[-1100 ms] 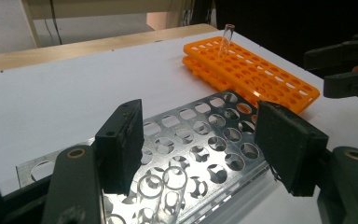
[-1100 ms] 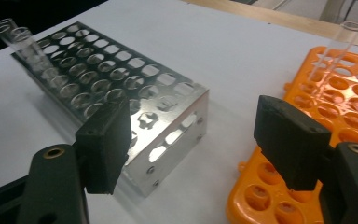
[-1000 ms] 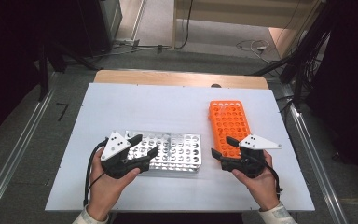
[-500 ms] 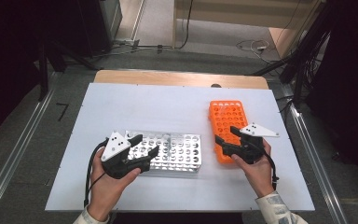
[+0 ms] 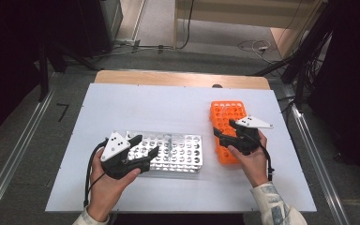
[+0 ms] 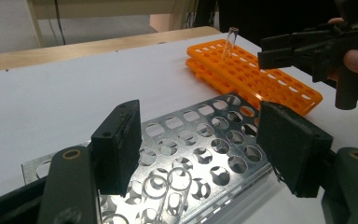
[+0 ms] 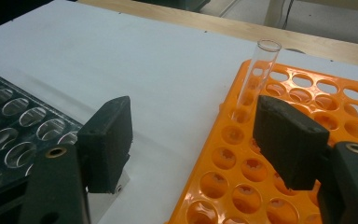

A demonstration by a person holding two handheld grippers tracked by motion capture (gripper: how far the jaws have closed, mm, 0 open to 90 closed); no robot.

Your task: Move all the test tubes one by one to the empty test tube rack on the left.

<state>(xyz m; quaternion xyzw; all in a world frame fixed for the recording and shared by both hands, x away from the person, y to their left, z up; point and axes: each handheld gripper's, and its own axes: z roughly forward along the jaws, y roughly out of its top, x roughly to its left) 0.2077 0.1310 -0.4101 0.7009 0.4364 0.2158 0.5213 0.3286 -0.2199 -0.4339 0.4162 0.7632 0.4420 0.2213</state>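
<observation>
Right gripper view shows my right tongs [image 7: 193, 140] gaping empty before the clear glass test tube [image 7: 256, 79] standing in the orange plastic rack [image 7: 279, 186], while my left tongs [image 6: 205, 149] hang open over the perforated metal rack [image 6: 205, 140].

The left gripper [image 5: 143, 149] is showing a black plastic body topped by a white three-cornered plate dotted with small dark marks, behind the fingers. A black cable is trailing back from it along the wrist. The right gripper [image 5: 222, 132] is wearing the same black body and pale plate. In the gripper views, each jaw is carrying a thick matte black pad [image 6: 117, 145], with a brass-ringed screw hole just below it. A light patterned sleeve [image 5: 274, 206] is covering the right forearm.
</observation>
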